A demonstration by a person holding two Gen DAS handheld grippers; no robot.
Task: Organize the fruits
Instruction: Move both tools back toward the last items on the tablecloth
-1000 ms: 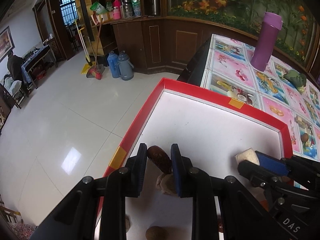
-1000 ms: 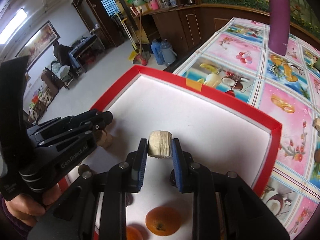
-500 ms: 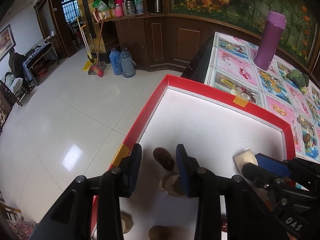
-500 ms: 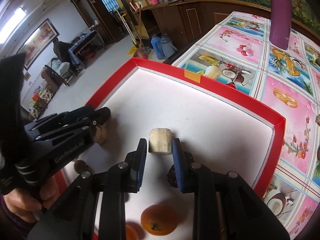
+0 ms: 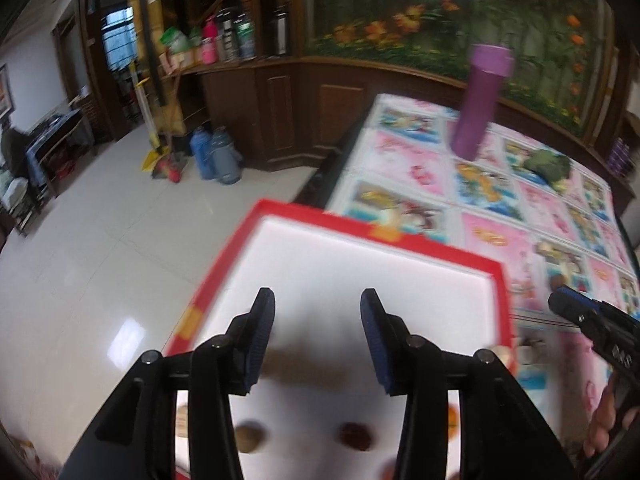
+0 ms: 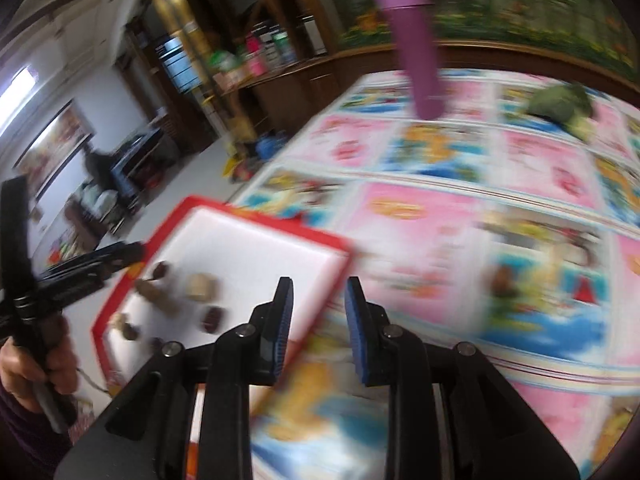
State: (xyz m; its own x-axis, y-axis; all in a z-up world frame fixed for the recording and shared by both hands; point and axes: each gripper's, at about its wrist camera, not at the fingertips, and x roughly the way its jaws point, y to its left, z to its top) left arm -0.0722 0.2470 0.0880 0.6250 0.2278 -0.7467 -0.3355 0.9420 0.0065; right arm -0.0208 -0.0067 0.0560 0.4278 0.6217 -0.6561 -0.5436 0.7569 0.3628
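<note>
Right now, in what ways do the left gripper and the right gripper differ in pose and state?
The left gripper hangs over the white inside of the red tray; the right gripper is past the tray's edge, over the patterned tablecloth. The left gripper's jaws have just been opening and stand wider; the right gripper's jaws stand narrower. Both are empty, with nothing between the pads, and both point forward and downward.

Left gripper (image 5: 316, 316) jaws just opening, empty; right gripper (image 6: 318, 308) jaws apart.
</note>
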